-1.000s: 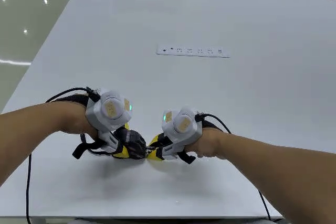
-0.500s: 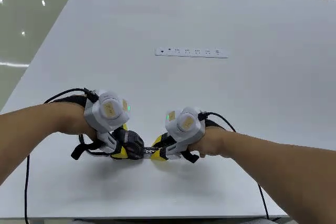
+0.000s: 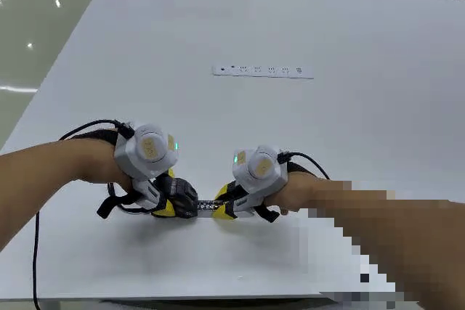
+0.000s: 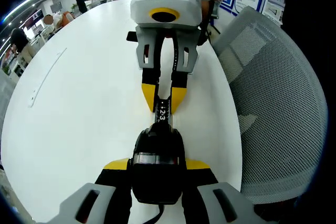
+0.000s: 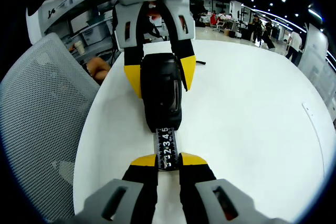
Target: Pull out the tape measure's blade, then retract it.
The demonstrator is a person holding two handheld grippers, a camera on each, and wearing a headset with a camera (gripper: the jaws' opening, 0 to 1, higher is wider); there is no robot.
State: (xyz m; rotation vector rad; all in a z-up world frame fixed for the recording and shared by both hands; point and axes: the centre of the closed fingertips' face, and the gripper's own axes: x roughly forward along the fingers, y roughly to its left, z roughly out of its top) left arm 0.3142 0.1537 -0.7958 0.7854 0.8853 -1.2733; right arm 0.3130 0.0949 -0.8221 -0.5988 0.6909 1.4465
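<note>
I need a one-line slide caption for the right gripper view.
Right tool pinches the numbered blade drawn from a black tape measure held by the left tool.

A white strip (image 3: 262,71) lies flat on the white table (image 3: 341,27). A grey mesh chair (image 4: 273,93) stands at the table's edge. Glossy floor (image 3: 29,34) lies beyond.
</note>
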